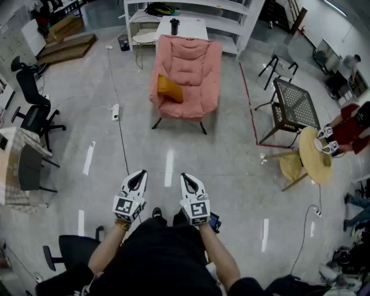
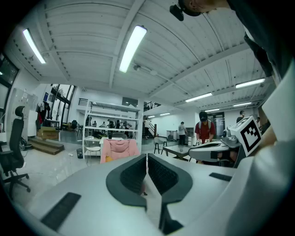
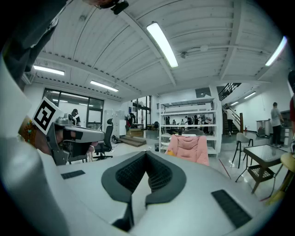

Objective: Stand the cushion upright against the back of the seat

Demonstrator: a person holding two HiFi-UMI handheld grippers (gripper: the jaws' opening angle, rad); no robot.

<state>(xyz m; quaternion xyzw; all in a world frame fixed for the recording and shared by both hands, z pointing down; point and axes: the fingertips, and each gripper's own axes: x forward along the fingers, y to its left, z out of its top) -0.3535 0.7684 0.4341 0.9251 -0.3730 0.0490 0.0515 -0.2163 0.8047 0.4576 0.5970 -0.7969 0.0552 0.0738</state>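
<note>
A pink armchair stands several steps ahead on the shiny floor, and an orange cushion lies tilted at the left side of its seat, against the armrest. My left gripper and right gripper are held side by side in front of my body, far short of the chair, both shut and empty. In the left gripper view the left gripper points toward the armchair, with the cushion a small orange spot. The right gripper points just left of the armchair and cushion.
White shelves stand behind the armchair. A black mesh table and a round wooden table are to the right, with another person beside them. Office chairs stand at left; a cable with a power strip crosses the floor.
</note>
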